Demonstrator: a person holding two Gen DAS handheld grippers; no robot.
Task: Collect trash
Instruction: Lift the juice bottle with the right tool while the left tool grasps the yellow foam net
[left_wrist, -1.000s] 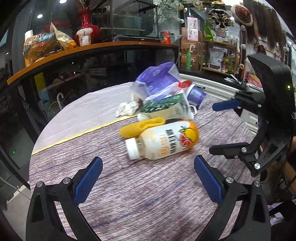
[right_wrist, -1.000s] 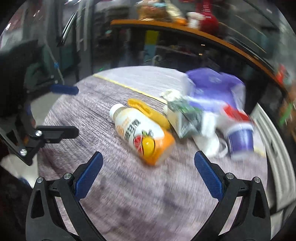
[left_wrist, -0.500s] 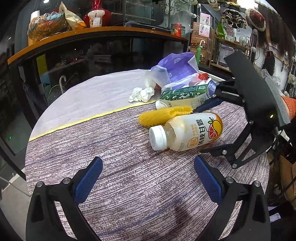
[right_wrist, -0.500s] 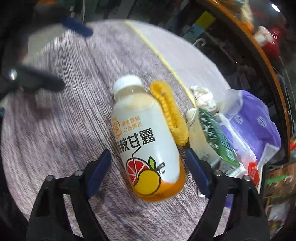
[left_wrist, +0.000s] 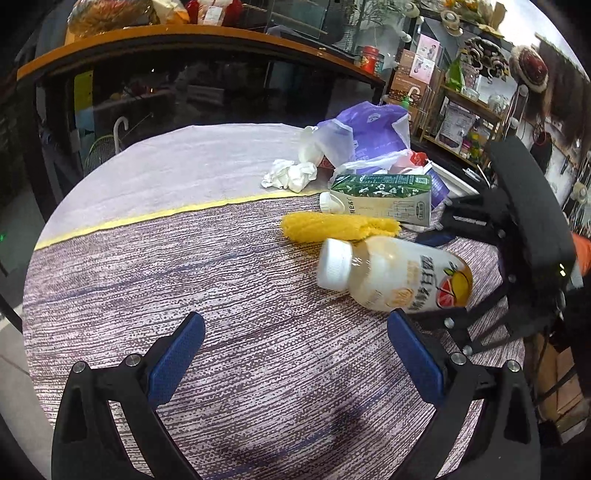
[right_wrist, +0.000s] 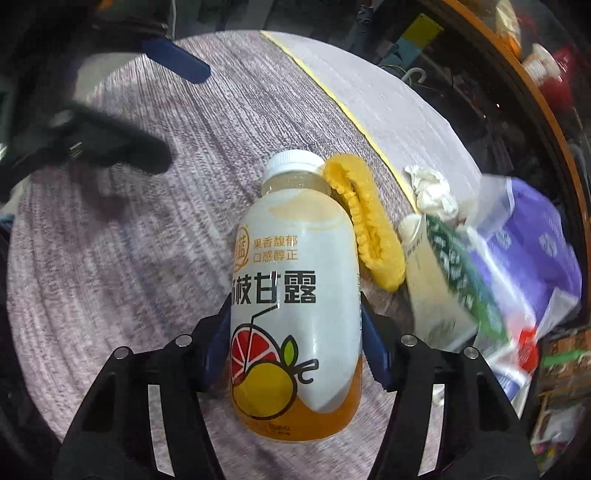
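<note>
The right gripper (right_wrist: 295, 343) has swung in from well short of the litter and now straddles the white plastic juice bottle with the orange base (right_wrist: 295, 295), jaws closing, blue pads at both flanks low on the lying body, likely for a firm lift. The yellow corn cob (right_wrist: 365, 225) lies just right. The left gripper (left_wrist: 295, 358) hangs spread and empty.

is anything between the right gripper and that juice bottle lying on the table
Nothing visible. The juice bottle already lies between the right gripper's blue pads, whose jaws are closing on its lower body. The yellow corn cob lies against the bottle's upper side, beyond the fingers, clear of the grip.
</note>
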